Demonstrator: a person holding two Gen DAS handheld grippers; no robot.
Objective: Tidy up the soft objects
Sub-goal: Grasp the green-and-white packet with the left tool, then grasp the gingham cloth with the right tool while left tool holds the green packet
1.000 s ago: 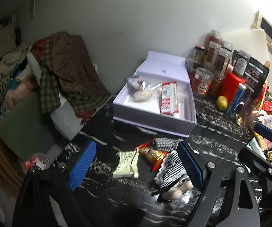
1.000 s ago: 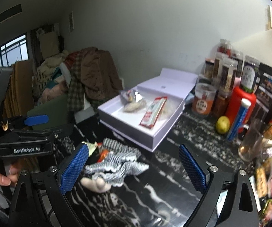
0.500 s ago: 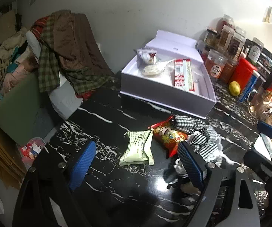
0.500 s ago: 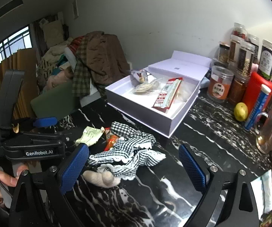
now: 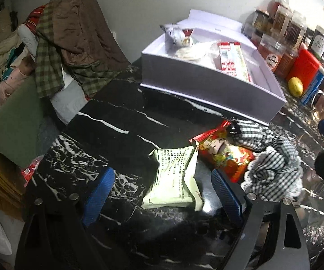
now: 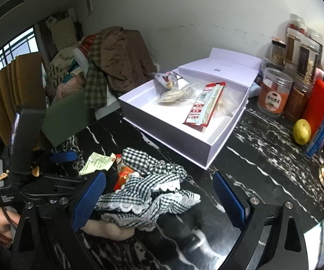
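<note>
1. Left gripper (image 5: pixel 159 189), jaws wide and empty, straddles pale-green packet (image 5: pixel 174 180) on black marble table (image 5: pixel 108 117) — long axis runs away from cam.
2. Right gripper (image 6: pixel 159 195), also wide w/ nothing gripped, frames checked cloth (image 6: pixel 153 186); white box (image 6: pixel 184 139) beyond.

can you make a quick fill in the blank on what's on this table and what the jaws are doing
1. The white box has its lid ____.
2. Between the left gripper jaws lies a pale green ____.
3. The checked cloth has a ____ and white pattern.
4. The right gripper jaws stand ____, gripping nothing.

Missing words: open; packet; black; open
</note>
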